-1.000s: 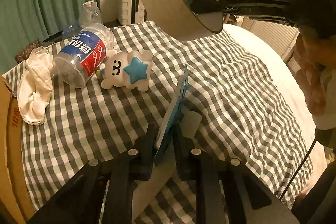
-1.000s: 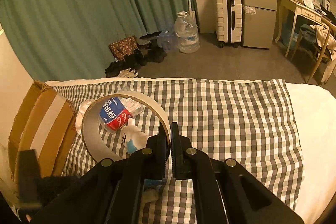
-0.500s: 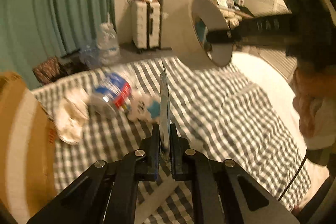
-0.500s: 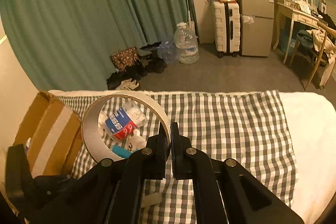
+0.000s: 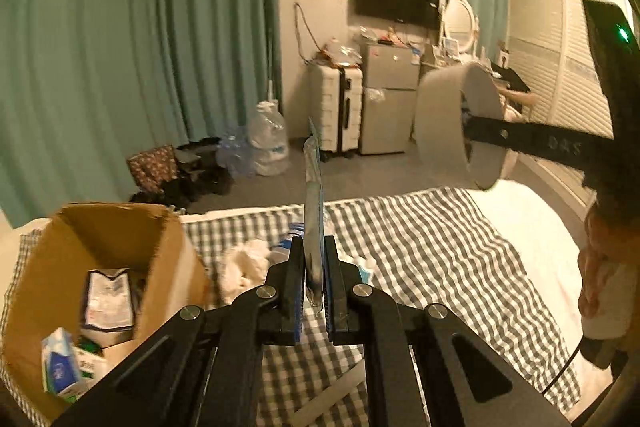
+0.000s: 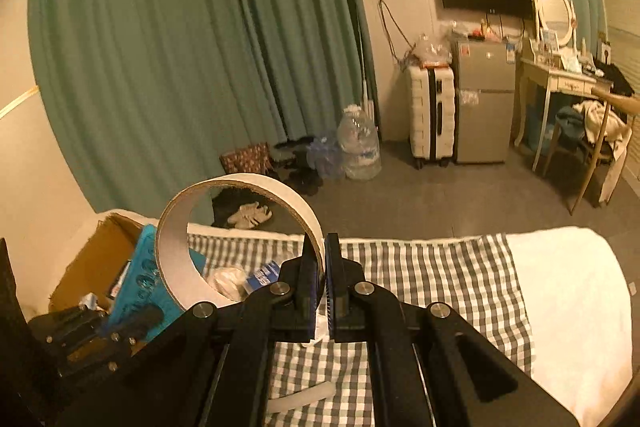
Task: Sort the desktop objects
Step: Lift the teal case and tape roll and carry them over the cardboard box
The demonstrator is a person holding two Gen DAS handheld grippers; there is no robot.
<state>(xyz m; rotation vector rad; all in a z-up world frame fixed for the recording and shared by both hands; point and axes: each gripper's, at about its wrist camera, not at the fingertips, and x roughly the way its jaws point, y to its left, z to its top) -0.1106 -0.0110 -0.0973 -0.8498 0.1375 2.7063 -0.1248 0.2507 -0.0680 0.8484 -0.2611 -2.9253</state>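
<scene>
Left claw, right claw: black, silver screws, blue pads.

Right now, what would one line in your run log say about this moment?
left gripper: shut on blue packet | right gripper: shut on tape roll | both lifted | cardboard box: open, left

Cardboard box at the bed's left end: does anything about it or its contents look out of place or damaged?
The cardboard box has a ragged, torn top edge on its far wall, and the packets inside lie jumbled at angles rather than stacked. Motion blur hides finer detail.
</scene>
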